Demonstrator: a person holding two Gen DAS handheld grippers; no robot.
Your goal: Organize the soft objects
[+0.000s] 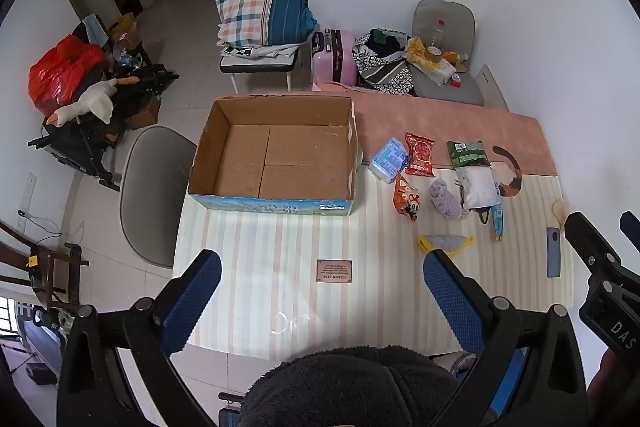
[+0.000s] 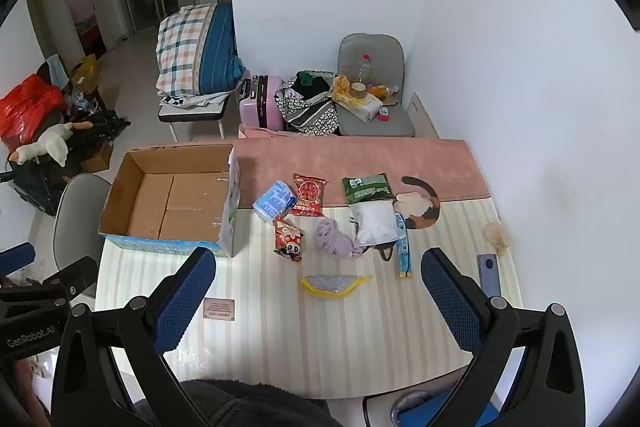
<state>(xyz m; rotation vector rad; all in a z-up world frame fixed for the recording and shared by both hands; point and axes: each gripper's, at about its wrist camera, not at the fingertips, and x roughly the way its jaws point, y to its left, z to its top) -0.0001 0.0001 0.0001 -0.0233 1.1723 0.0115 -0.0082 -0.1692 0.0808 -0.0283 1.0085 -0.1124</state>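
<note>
An empty cardboard box [image 1: 276, 151] [image 2: 172, 203] stands on the left of the striped table [image 1: 280, 247] [image 2: 360, 327]. To its right lie soft packs: a blue tissue pack [image 1: 388, 159] [image 2: 275, 203], a red snack bag [image 1: 419, 154] [image 2: 308, 194], an orange snack bag [image 1: 406, 197] [image 2: 288, 239], a green pack [image 1: 467, 154] [image 2: 366, 187], a white pouch [image 1: 478, 187] [image 2: 376, 223], a lilac cloth [image 1: 446, 198] [image 2: 334, 238] and a yellow-edged pouch [image 1: 446, 242] [image 2: 334, 285]. My left gripper [image 1: 322, 301] and right gripper [image 2: 318, 301] both hang open above the near table edge, holding nothing.
A phone [image 1: 554, 251] [image 2: 489, 274] lies near the table's right edge, by a small fluffy ball [image 2: 497, 235]. A grey chair [image 1: 154, 195] stands left of the table. Beyond the table stand a pink suitcase [image 1: 334, 55], bags and another chair [image 2: 374, 87]. A dark fleece sleeve [image 1: 352, 387] shows at the bottom.
</note>
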